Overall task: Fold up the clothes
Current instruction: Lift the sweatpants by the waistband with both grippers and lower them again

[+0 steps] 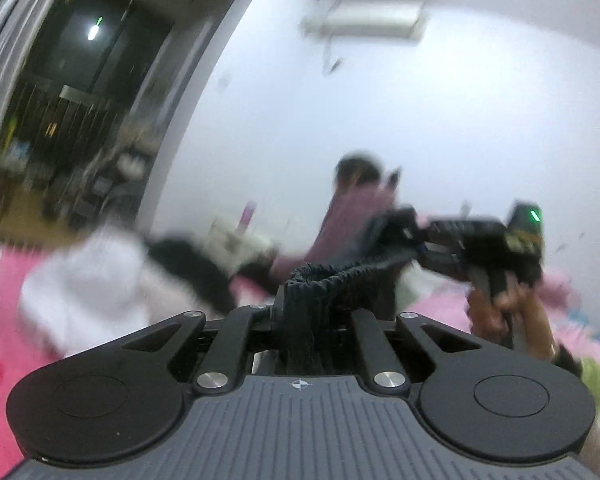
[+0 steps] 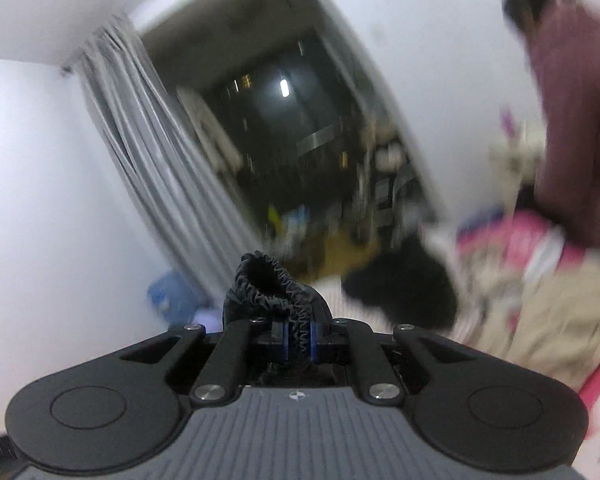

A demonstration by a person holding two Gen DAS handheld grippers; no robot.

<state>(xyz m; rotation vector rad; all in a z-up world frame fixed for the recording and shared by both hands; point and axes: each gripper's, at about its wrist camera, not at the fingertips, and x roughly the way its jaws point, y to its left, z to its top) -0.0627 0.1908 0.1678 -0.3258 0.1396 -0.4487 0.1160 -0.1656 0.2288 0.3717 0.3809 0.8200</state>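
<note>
White walls, grey curtain (image 2: 140, 148), dark window (image 1: 84, 92); pink bedding (image 1: 4, 344) w/ blurred clothes pile (image 1: 100, 272) below. Left gripper (image 1: 300, 312): jaws pressed on dark ribbed garment (image 1: 332, 280) at elastic waistband, held up off bed. Right gripper (image 2: 298, 338): blue pads (image 2: 286, 340) pinching same gathered band, other end. Fabric stretched btwn both. Right hand (image 1: 500, 308) on handle, left view. Much motion blur.
</note>
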